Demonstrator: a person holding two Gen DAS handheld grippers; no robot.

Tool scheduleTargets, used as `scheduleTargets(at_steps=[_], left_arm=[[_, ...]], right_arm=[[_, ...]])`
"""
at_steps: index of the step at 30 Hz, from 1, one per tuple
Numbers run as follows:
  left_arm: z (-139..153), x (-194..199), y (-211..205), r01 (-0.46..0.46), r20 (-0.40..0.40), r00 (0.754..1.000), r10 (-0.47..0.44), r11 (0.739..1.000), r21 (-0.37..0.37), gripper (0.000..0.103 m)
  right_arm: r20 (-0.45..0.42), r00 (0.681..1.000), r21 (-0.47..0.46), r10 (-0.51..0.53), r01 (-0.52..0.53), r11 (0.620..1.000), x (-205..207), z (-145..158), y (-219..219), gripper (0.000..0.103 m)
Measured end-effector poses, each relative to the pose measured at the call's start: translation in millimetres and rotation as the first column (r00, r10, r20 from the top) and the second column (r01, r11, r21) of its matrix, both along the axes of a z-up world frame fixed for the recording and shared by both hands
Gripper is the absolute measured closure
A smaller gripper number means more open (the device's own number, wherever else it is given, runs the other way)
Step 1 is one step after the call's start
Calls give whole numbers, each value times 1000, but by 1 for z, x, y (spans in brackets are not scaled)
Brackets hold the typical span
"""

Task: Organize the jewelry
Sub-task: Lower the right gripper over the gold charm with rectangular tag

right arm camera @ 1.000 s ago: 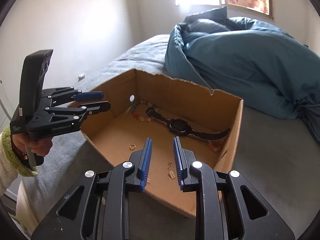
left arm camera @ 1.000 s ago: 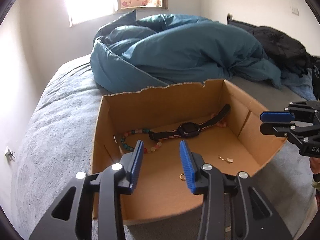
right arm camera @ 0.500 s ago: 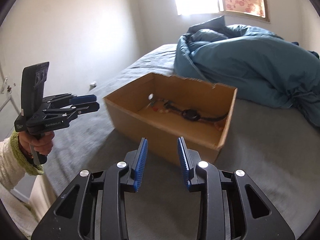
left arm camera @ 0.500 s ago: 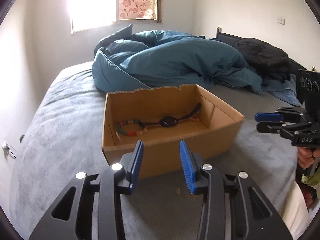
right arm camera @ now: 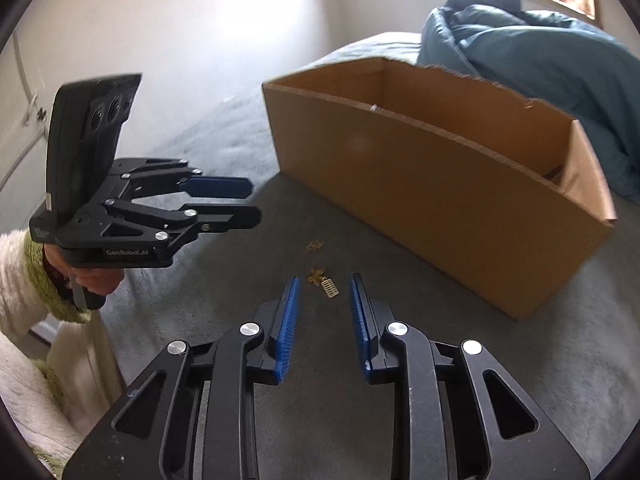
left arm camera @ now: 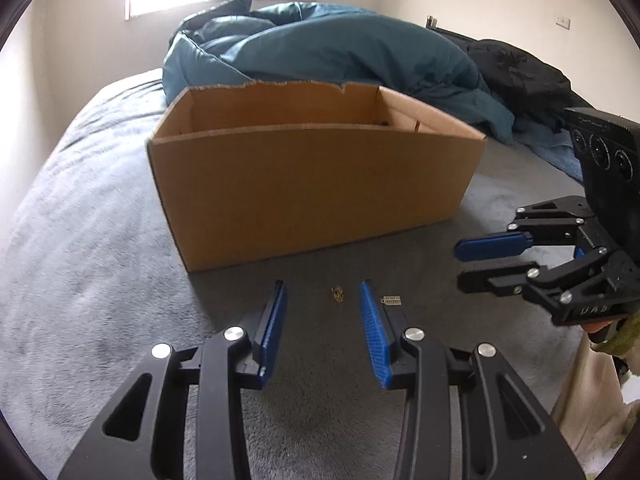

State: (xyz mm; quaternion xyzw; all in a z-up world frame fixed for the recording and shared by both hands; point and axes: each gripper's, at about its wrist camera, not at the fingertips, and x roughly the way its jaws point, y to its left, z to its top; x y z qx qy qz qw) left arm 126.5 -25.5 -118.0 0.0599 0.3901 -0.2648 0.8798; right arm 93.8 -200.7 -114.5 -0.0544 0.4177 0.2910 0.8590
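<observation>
Hovering low over grey bedcover (right arm camera: pixel 400 400). Right gripper (right arm camera: pixel 322 292) narrowing, pads empty. Gold pendant with chain (right arm camera: pixel 326 282) lying just ahead, 12 o'clock; probably light, limp, slippery, so better pinching at flat tag. Left gripper (left arm camera: pixel 322 300) partly open, empty; second gold piece (left arm camera: pixel 338 293) between tips. Cardboard box (left arm camera: pixel 312 184) sitting beyond, 12 o'clock.
</observation>
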Motion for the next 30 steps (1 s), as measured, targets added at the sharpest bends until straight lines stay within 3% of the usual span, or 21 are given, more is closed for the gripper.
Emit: scheduleTargets(at_steps=[20, 30], left_arm=[[-28, 25, -17, 139, -44, 990, -137, 989, 45, 67], [-39, 36, -35, 182, -67, 982, -176, 978, 99, 79]], right_arm=[[-42, 994, -80, 104, -107, 991, 26, -35, 18, 86], [-58, 991, -83, 119, -123, 989, 31, -45, 22, 90]])
